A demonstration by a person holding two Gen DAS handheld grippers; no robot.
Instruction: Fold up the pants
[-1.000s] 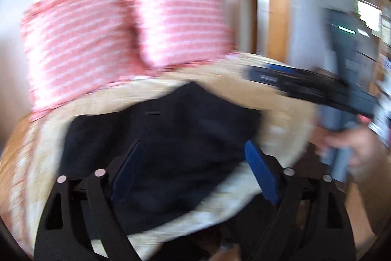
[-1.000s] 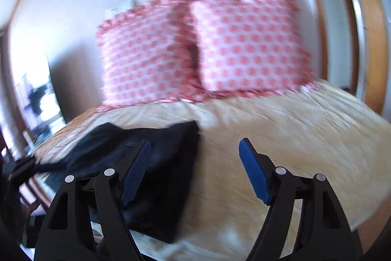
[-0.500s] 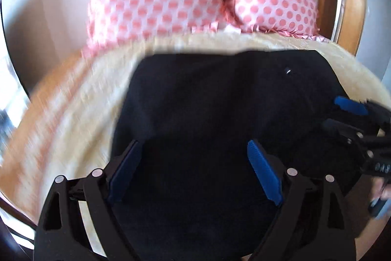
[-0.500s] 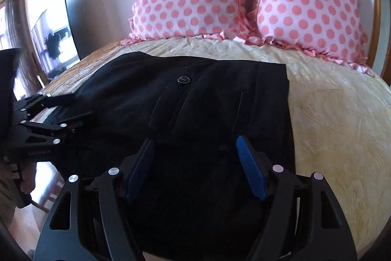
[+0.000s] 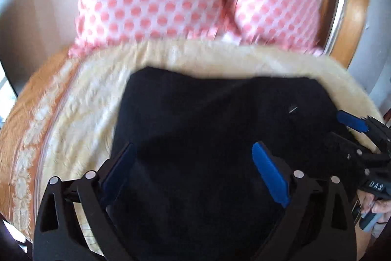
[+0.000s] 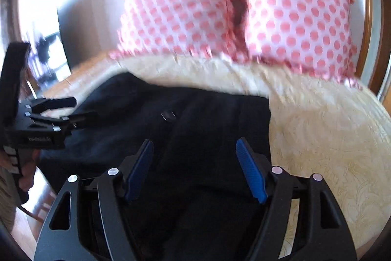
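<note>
Black fabric, the pants, lies spread on the cream bedspread of the bed, waistband toward the two pink dotted pillows and its button facing up. How flat the legs lie cannot be told, since the near part runs out of sight under both tools. No fold shows in what is visible, so the task looks barely begun, with every fold left to make.

Above the garment's left half, the left gripper angles downward, jaws apart with nothing between the blue pads. Above the right half the right gripper tilts down likewise, jaws wide and empty. Neither visibly touches the cloth. Each tool appears at the edge of the other's view, held by a hand.
</note>
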